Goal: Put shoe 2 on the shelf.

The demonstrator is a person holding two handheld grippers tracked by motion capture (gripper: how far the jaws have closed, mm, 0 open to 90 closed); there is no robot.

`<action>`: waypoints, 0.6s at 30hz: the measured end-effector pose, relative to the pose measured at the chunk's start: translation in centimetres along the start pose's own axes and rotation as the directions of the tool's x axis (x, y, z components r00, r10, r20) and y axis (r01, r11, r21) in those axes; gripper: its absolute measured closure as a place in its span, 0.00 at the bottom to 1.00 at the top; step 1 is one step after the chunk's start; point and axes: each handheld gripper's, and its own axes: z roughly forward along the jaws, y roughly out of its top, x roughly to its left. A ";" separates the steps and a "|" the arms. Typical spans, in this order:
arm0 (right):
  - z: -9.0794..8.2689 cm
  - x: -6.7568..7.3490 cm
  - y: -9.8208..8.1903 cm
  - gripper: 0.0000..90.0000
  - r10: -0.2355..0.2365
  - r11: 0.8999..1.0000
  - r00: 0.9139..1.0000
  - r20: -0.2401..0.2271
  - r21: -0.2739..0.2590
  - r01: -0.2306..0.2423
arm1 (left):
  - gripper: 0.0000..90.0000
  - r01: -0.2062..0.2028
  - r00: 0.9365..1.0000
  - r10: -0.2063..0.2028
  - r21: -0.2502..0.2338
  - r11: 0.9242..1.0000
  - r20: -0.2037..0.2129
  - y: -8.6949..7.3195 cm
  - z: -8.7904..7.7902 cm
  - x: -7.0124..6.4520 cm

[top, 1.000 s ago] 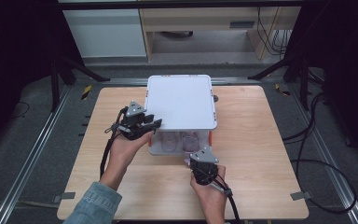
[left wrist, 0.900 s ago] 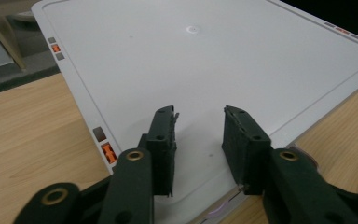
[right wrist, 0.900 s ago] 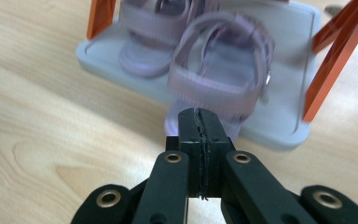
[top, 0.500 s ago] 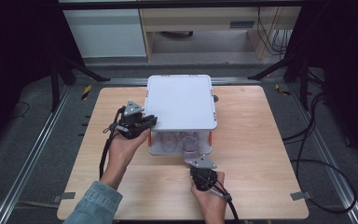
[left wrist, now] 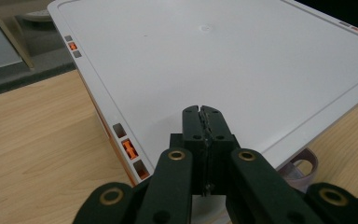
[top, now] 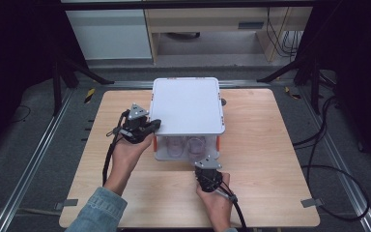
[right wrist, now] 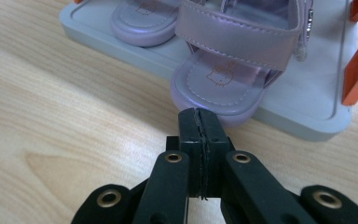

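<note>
Facing the sandal (right wrist: 216, 91) toe-on, we hold our right gripper (right wrist: 199, 116) pressed together just before it, left gripper (left wrist: 202, 114) likewise closed on nothing

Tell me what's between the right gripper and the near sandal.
Nothing visible. The right gripper, jaws shut, sits on bare table right at the toe of the near sandal, which sticks out over the tray edge. The white lid is above it, not in the path.
</note>
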 end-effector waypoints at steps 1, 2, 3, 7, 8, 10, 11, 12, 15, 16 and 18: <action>0.1 0.0 0.1 1.00 0.001 1.000 1.000 0.000 0.001 -0.001 | 0.99 0.000 1.000 0.000 0.000 1.000 0.000 0.0 0.0 0.0; 0.3 -0.1 0.2 1.00 -0.001 1.000 1.000 -0.003 0.002 0.001 | 0.99 -0.001 1.000 0.001 0.000 1.000 -0.001 0.0 0.0 0.0; 0.4 -0.1 0.3 1.00 0.003 1.000 1.000 -0.001 0.002 -0.003 | 0.99 -0.004 1.000 0.004 0.002 1.000 -0.002 0.0 0.0 0.0; 0.9 -0.5 0.5 1.00 0.013 1.000 1.000 -0.006 0.001 -0.013 | 0.99 -0.005 1.000 0.005 0.002 1.000 -0.004 0.0 0.0 -0.1; 1.0 -0.6 0.6 1.00 0.011 1.000 1.000 -0.006 0.001 -0.011 | 0.99 -0.005 1.000 0.005 0.002 1.000 -0.004 0.0 0.0 -0.1; 1.2 -0.7 0.8 1.00 0.020 1.000 1.000 -0.009 0.006 -0.020 | 0.99 -0.004 1.000 0.004 0.002 1.000 -0.005 0.0 0.0 -0.1; 1.4 -0.8 0.9 1.00 0.019 1.000 1.000 -0.007 0.005 -0.019 | 0.99 -0.004 1.000 0.004 0.002 1.000 -0.004 0.0 0.0 -0.1; 1.5 -0.8 1.1 1.00 0.024 1.000 1.000 -0.008 0.007 -0.024 | 0.99 -0.004 1.000 0.004 0.002 1.000 -0.004 0.0 0.0 -0.1; 1.8 -1.1 1.3 1.00 0.023 1.000 1.000 -0.009 0.007 -0.023 | 0.99 -0.004 1.000 0.004 0.003 1.000 -0.003 0.0 0.0 0.0; 2.0 -1.1 1.4 1.00 0.025 1.000 1.000 -0.010 0.012 -0.025 | 0.99 -0.004 1.000 0.004 0.002 1.000 -0.003 0.0 0.0 0.0; 2.1 -1.3 1.5 1.00 0.031 0.999 0.999 -0.011 0.014 -0.031 | 0.99 -0.005 1.000 0.005 0.003 1.000 -0.004 0.0 0.0 -0.1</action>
